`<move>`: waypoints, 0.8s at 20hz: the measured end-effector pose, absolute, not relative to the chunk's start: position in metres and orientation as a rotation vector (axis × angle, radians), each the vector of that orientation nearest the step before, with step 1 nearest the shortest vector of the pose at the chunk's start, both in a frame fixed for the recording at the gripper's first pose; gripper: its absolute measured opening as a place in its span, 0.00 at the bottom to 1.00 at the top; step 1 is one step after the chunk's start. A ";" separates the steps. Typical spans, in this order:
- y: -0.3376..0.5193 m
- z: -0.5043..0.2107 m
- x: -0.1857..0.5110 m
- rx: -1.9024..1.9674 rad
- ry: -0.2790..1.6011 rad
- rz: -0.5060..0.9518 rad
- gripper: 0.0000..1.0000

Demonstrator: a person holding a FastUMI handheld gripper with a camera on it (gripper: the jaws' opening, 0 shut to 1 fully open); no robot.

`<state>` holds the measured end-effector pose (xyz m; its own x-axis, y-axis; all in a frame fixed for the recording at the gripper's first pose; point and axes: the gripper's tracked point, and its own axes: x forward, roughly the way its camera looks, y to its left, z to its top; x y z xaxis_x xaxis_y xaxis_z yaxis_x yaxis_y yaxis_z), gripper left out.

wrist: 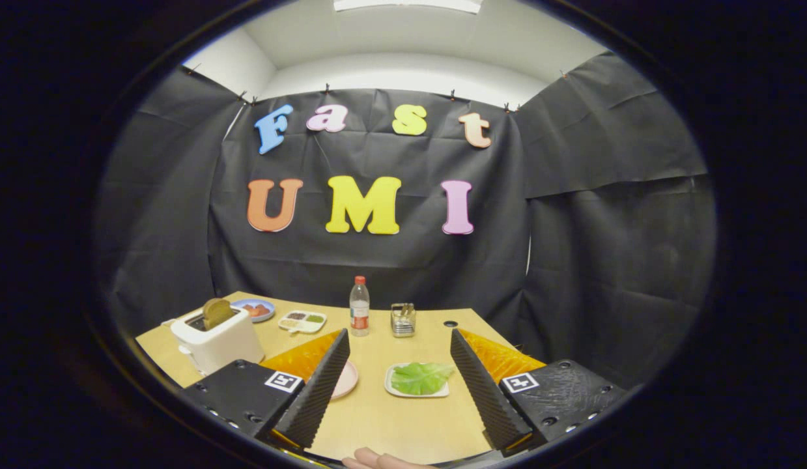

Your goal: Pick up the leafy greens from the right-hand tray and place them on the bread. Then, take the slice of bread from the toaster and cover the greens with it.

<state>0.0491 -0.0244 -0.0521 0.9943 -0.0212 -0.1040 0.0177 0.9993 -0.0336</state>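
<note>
The gripper (399, 352) hangs above a light wooden table (390, 423), its two ridged fingers spread wide and holding nothing. Between the fingers, nearer the right one, a flat green lettuce leaf (421, 378) lies on a small white rectangular tray (396, 391), apart from both fingers. Left of that tray a pale pink round plate (346, 380) shows partly from behind the left finger; whether bread lies on it cannot be told. Farther left of the tray stands a white two-slot toaster (215, 341) with a browned slice of bread (217, 311) upright in its slot. Beyond the tray, toward the black cloth wall, stand a clear plastic bottle with a red cap (359, 306) and a small clear glass jar (402, 320). Past the toaster sit a blue plate of reddish food (254, 309) and a white divided dish (302, 320).
</note>
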 end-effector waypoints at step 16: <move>-0.125 -0.190 0.253 -0.068 0.301 -0.057 0.96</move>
